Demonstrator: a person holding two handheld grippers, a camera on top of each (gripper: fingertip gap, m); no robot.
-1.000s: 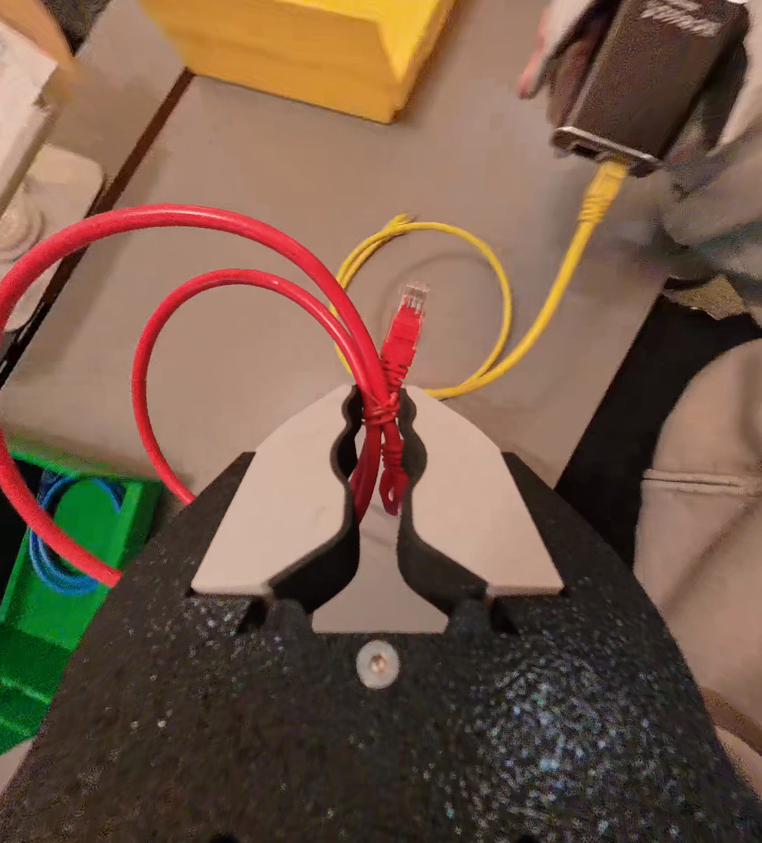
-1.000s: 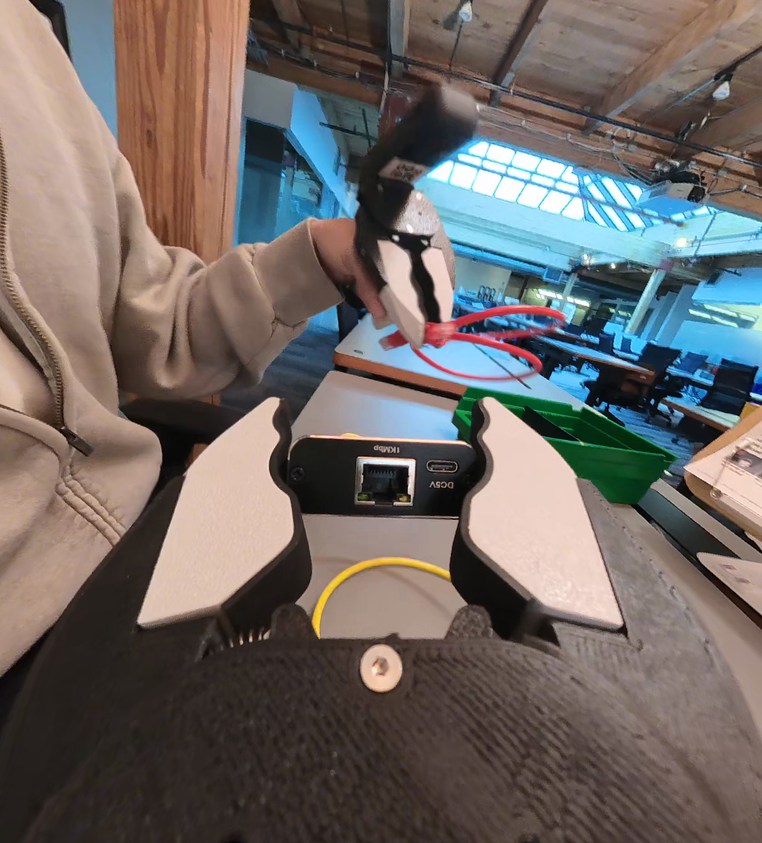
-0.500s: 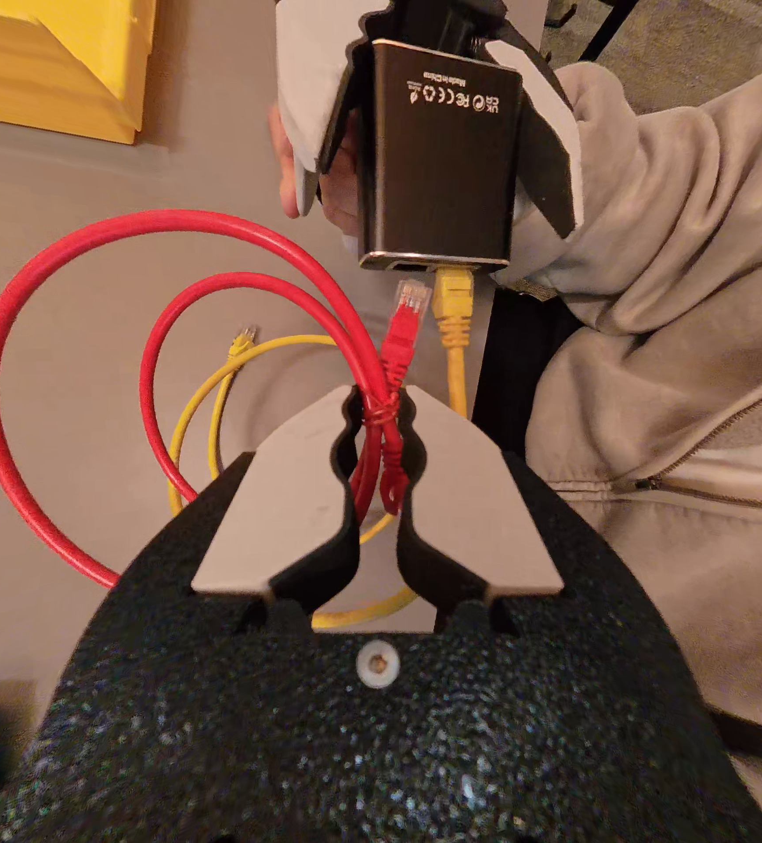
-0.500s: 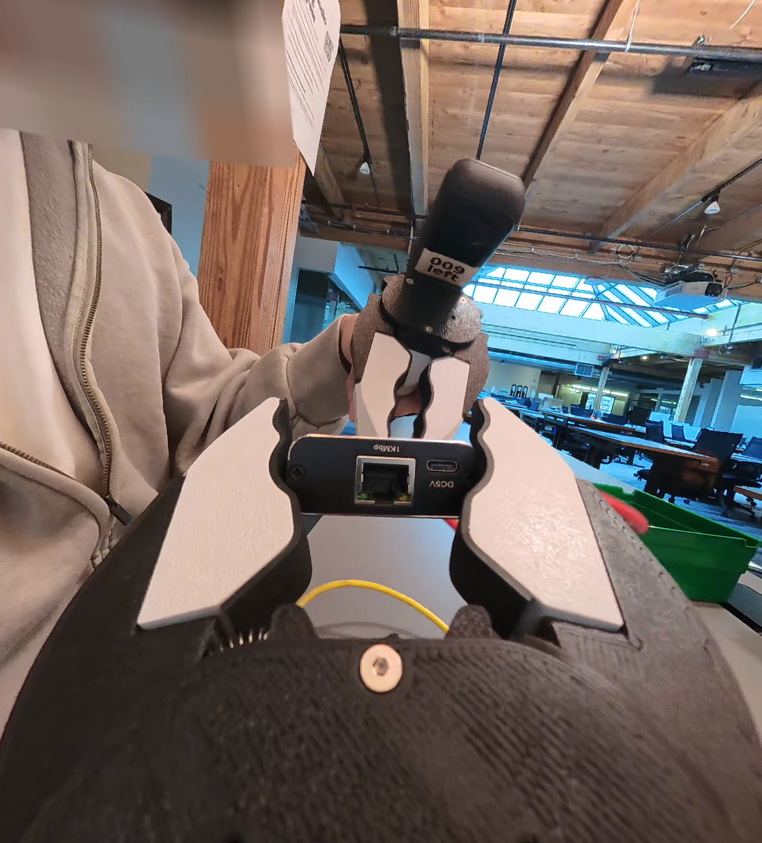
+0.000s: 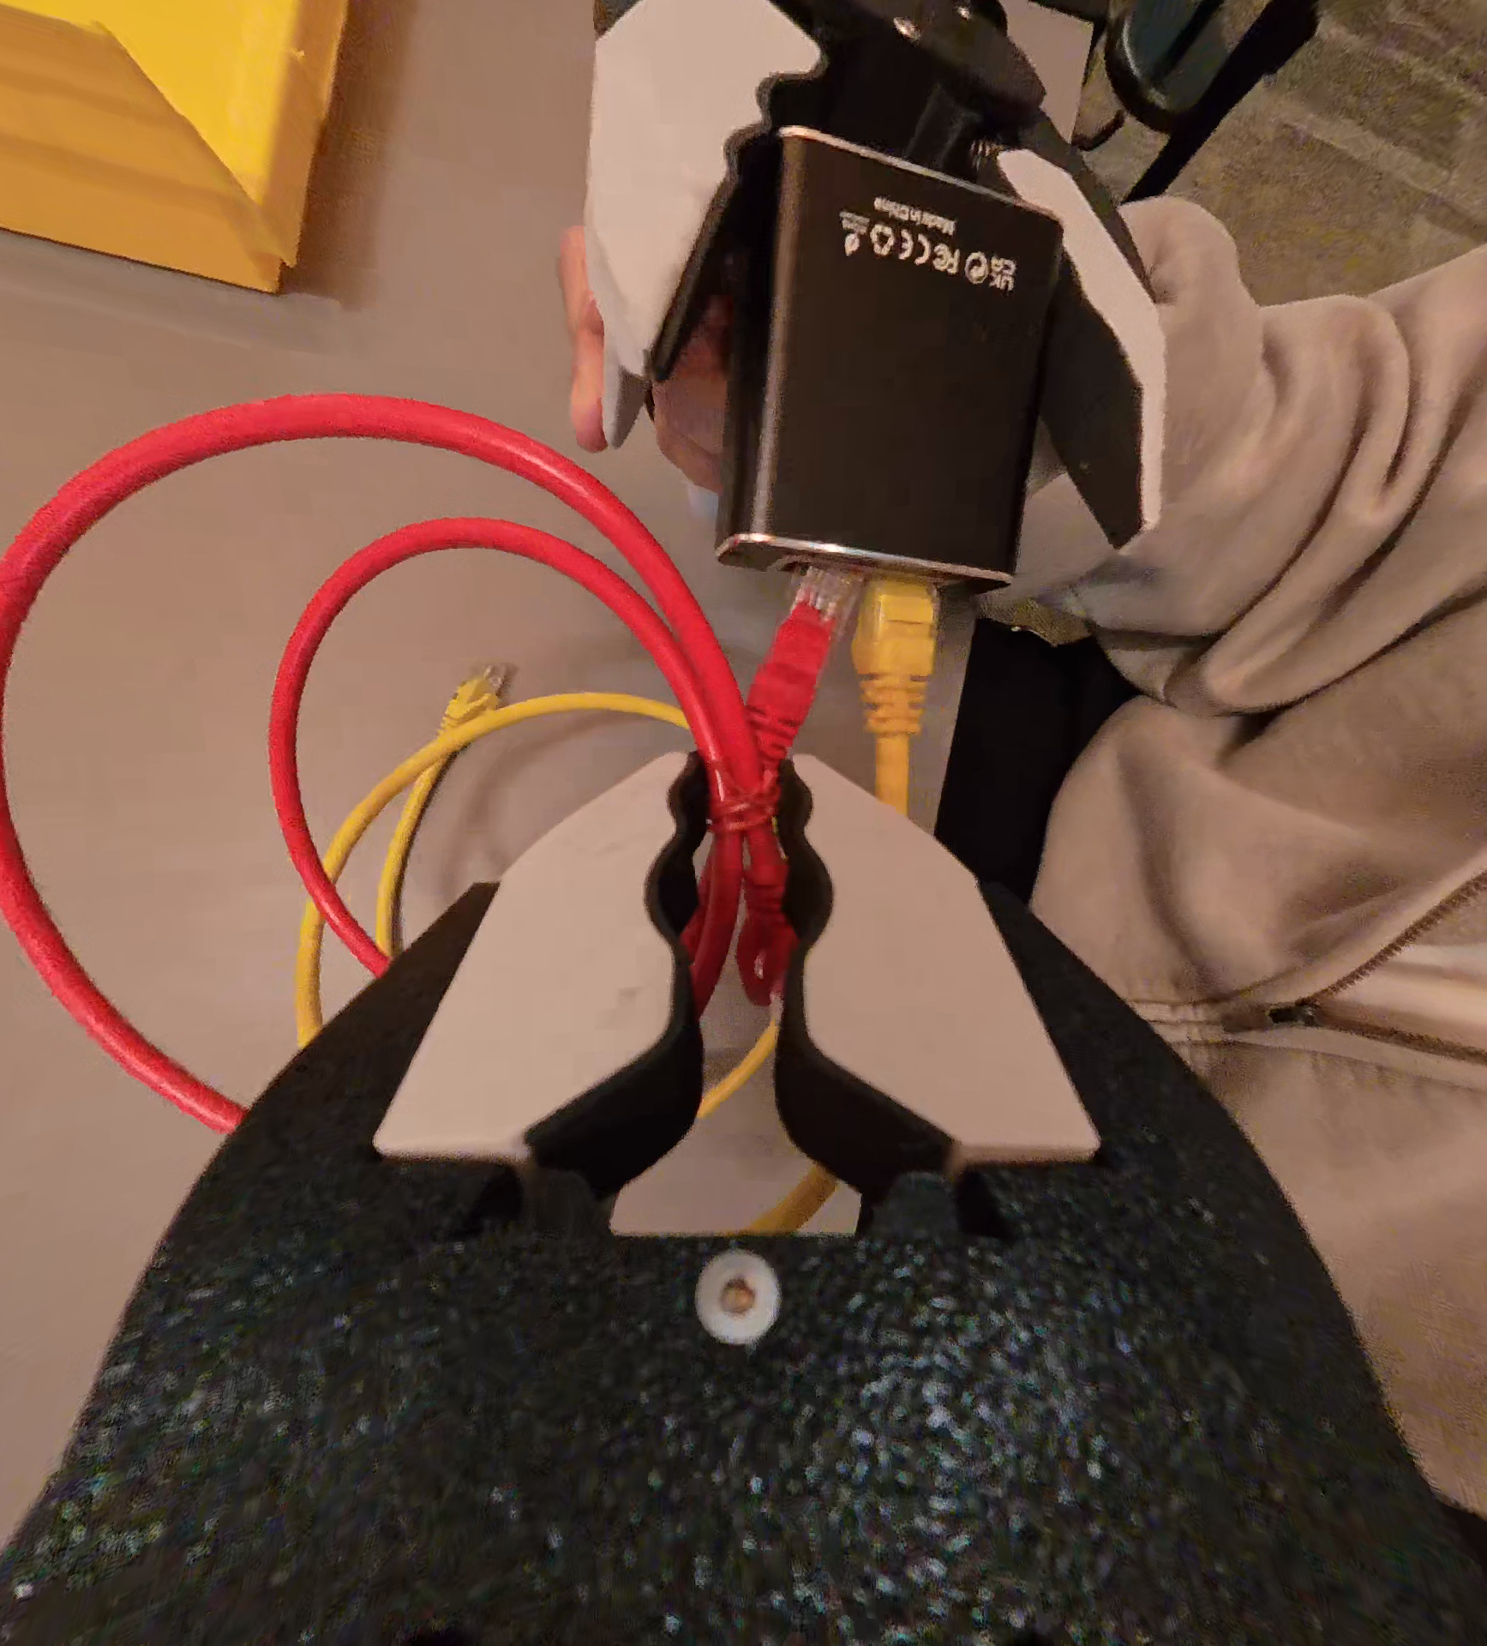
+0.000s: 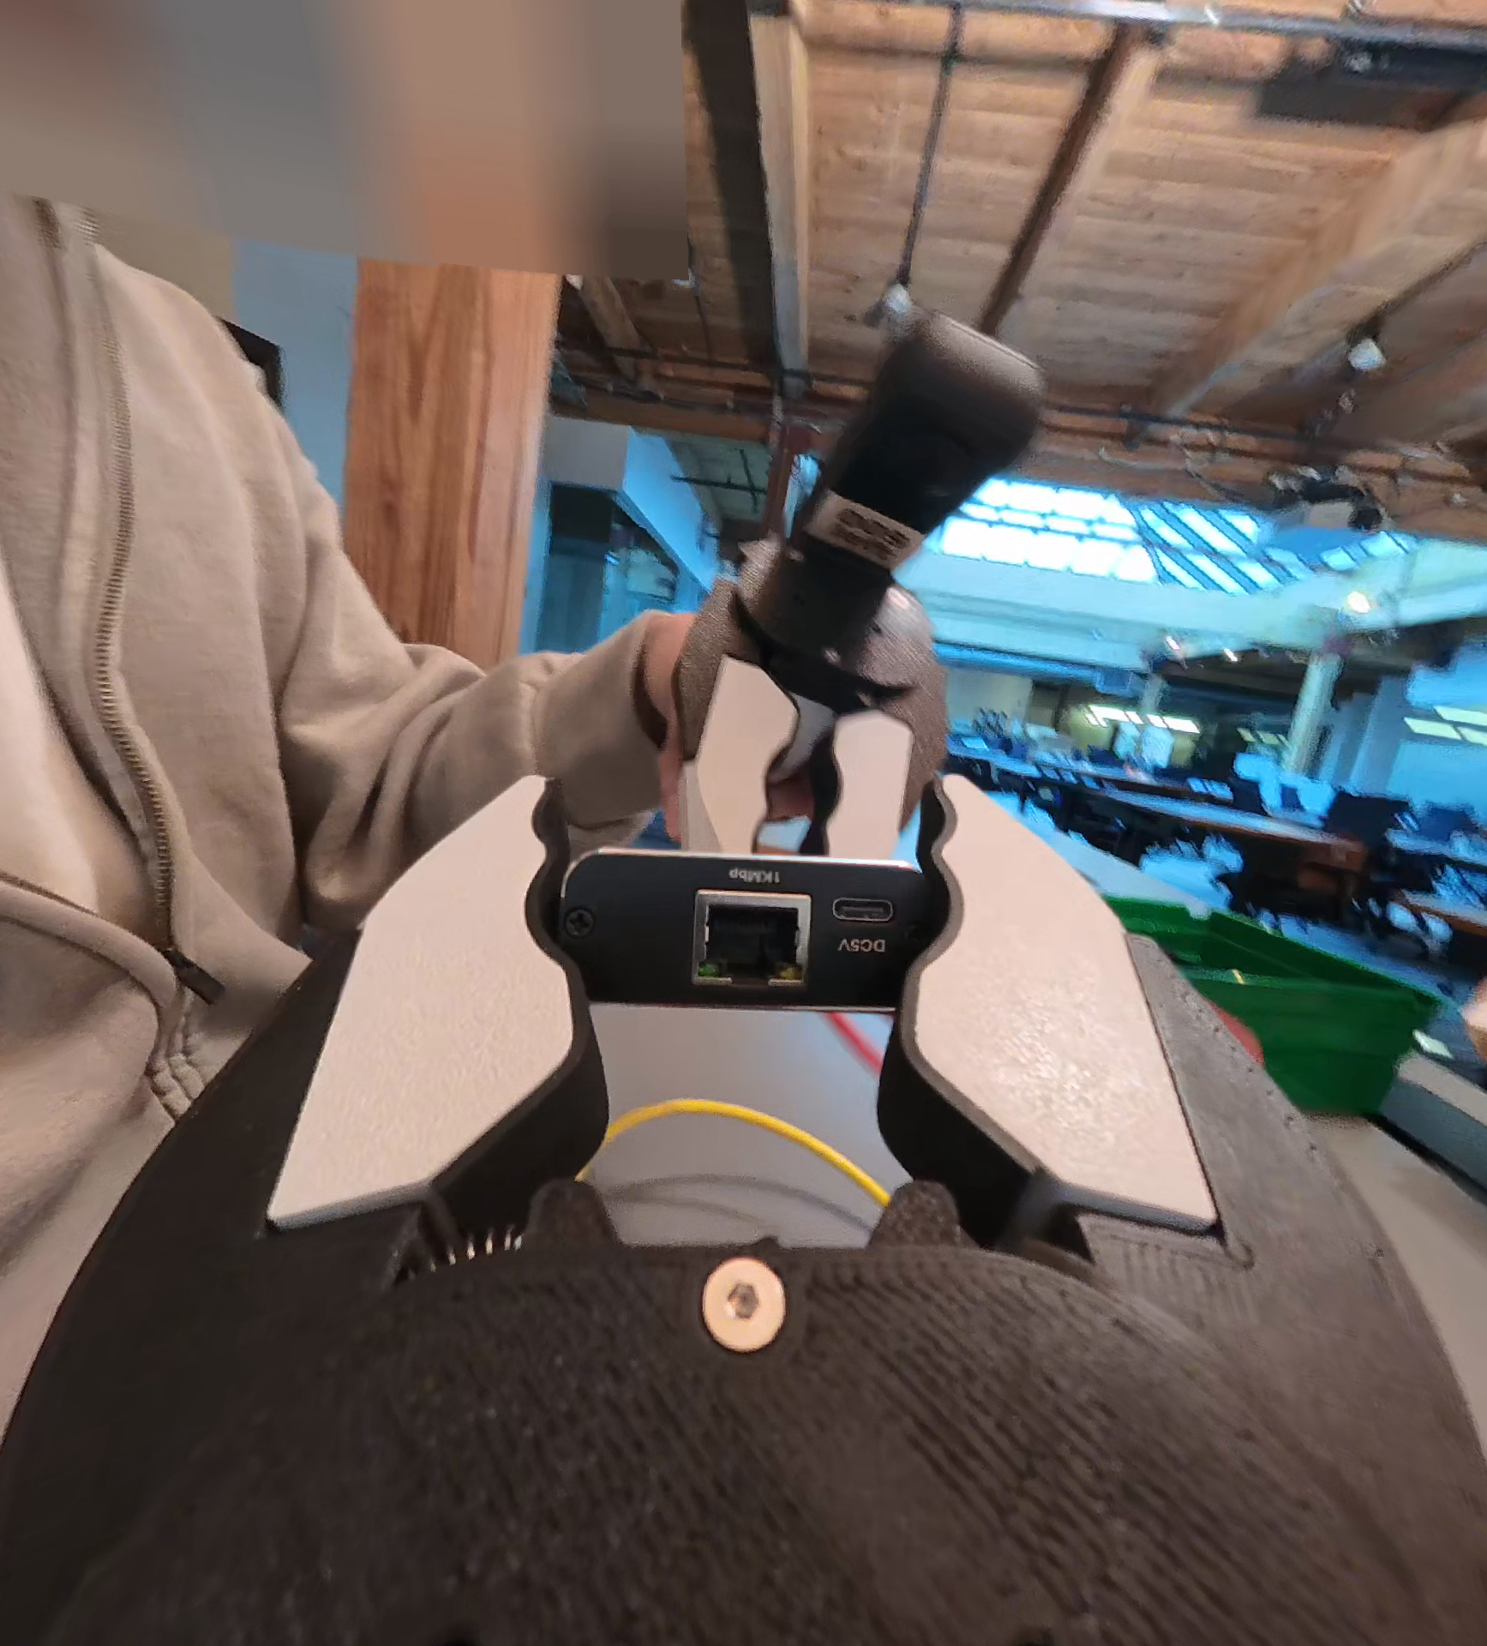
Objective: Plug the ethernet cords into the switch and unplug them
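Since half a second ago the clear tip of the red plug (image 5: 797,646) has been brought from just short of the switch (image 5: 891,356) to the mouth of a port on its lower face, at upper centre of the left wrist view. It cannot be told whether the plug is seated; only its tip is hidden in the opening, and the plug is tilted, leaning left against the port axis. Just beside it on the right, a yellow plug (image 5: 895,637) is already seated.

The red cord (image 5: 152,499) is pinched by the left gripper (image 5: 744,824), whose tongs are pressed together on the wire-tied bundle behind the plug, with two loops arching off to the left. The switch is clamped by its sides between the half-spread tongs of the right gripper (image 6: 744,908) and is held off the grey table (image 5: 143,401).

Jamming is judged the main risk: if the tilted plug is pushed on, it may catch on the port edge or buckle at its boot. Because the grip is on flexible cord rather than the plug body, the push may be lost to bending. The switch may also be twisted in its clamp, which would strain the seated yellow plug.
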